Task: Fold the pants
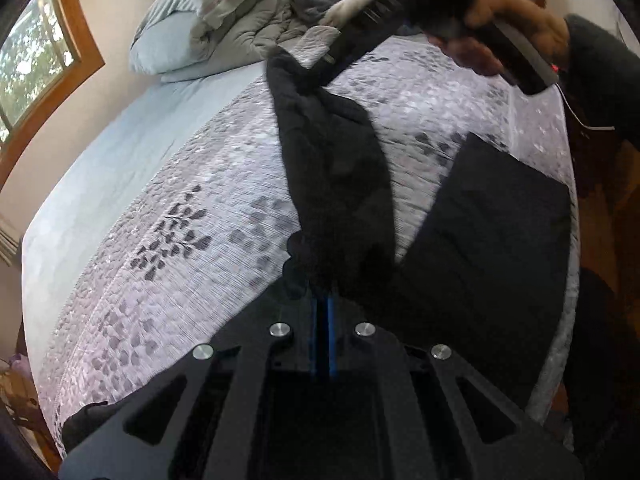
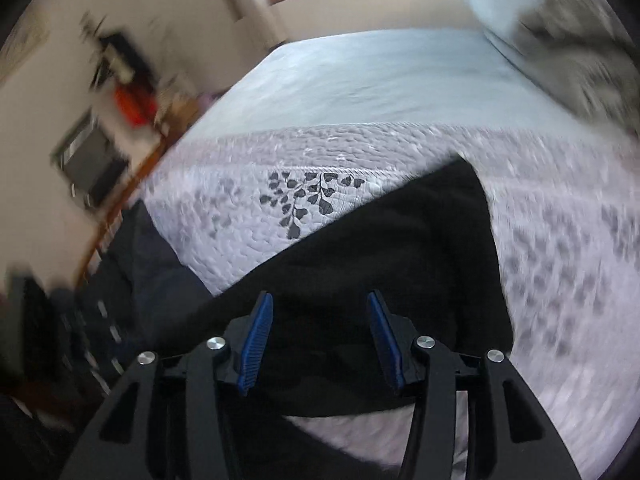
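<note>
The black pants [image 1: 340, 168] lie on the lavender leaf-print quilt [image 1: 180, 184]. My left gripper [image 1: 323, 300] is shut on a bunched part of the pants, and one leg stretches away from it toward the pillows. A flat folded part of the pants [image 1: 492, 216] lies to the right. My right gripper [image 2: 320, 300] is open, its blue pads [image 2: 258, 340] apart, hovering just above the black cloth [image 2: 380, 260]. In the left wrist view the right gripper [image 1: 360, 40] is at the far end of the leg, held by a hand.
Pale blue pillows and a grey duvet [image 1: 224, 16] sit at the head of the bed. A pale blue sheet [image 2: 380, 76] covers the far side. A window with a wooden frame [image 1: 40, 52] is on the wall. The bed's edge [image 1: 568, 208] is at the right.
</note>
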Available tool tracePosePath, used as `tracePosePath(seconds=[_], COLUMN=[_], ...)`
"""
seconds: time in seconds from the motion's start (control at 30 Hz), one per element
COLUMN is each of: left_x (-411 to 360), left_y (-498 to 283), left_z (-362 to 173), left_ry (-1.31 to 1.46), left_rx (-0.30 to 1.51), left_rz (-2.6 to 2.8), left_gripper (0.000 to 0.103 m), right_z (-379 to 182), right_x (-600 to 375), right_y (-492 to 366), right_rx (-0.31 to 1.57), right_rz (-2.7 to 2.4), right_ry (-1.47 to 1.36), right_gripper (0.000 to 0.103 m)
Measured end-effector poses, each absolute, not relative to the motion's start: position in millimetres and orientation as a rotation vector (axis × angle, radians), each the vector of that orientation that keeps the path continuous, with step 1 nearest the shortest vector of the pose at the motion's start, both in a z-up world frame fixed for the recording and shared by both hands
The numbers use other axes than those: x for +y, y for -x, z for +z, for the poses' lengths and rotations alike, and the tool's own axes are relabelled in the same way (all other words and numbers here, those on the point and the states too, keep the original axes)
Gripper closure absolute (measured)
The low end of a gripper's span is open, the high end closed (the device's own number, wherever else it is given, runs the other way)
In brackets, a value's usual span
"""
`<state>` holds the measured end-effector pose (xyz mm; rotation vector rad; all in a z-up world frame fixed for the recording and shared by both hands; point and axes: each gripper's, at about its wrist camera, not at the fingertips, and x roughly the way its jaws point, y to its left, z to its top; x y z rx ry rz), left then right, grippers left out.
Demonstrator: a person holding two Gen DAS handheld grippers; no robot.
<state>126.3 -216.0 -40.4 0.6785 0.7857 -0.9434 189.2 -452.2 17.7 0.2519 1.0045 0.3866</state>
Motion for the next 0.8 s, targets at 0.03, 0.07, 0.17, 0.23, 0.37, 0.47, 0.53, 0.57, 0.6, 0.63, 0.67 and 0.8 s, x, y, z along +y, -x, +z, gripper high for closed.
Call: tracePosePath(seconds=[0.03, 0.07, 0.17, 0.23, 0.37, 0.47, 0.53, 0.57, 0.6, 0.63, 0.67, 0.8], left_x=[-216, -217, -219, -220, -222, -220, -218, -217, -215, -213, -212, -207], left_y=[-114, -105, -81, -71, -57, -55, -53, -53, -52, -51, -52, -52], left_z=[-44, -46, -56, -62, -70, -75, -76, -76, -77, -77, -77, -78], left_ry=[-0.702, -0.73, -0.77, -0.765, -0.806, -0.783, -0.771, -0.768, -0.765, -0.757, -0.75, -0.706], left_rx=[0.773, 0.752, 0.733, 0.75, 0.711, 0.722, 0.725, 0.728, 0.728, 0.732, 0.738, 0.768], left_rz=[-0.94, -0.932, -0.909, -0.904, -0.856, -0.837, -0.833, -0.831, -0.827, -0.825, -0.825, -0.814], left_gripper=[0.101, 0.101, 0.101, 0.101, 0.101, 0.101, 0.101, 0.101, 0.101, 0.1, 0.1, 0.1], right_z=[17, 16, 24, 31, 42, 39, 29, 26, 21, 18, 11, -3], right_x=[-457, -458, -453, -449, -431, -424, -422, -421, -422, -422, -424, -431], right_y=[-181, -176, -151, -141, -126, -125, -126, -126, -125, -124, -122, -107], right_rx=[1.02, 1.025, 0.994, 0.973, 0.947, 0.969, 0.997, 1.007, 1.014, 1.01, 1.012, 0.994], right_rz=[0.351, 0.334, 0.315, 0.277, 0.146, 0.049, -0.016, -0.041, -0.07, -0.075, -0.068, -0.074], right_ry=[-0.324, -0.36, -0.429, -0.449, -0.433, -0.425, -0.444, -0.441, -0.439, -0.446, -0.476, -0.546], right_gripper=[0.034, 0.031, 0.025, 0.021, 0.02, 0.02, 0.02, 0.022, 0.028, 0.048, 0.06, 0.094])
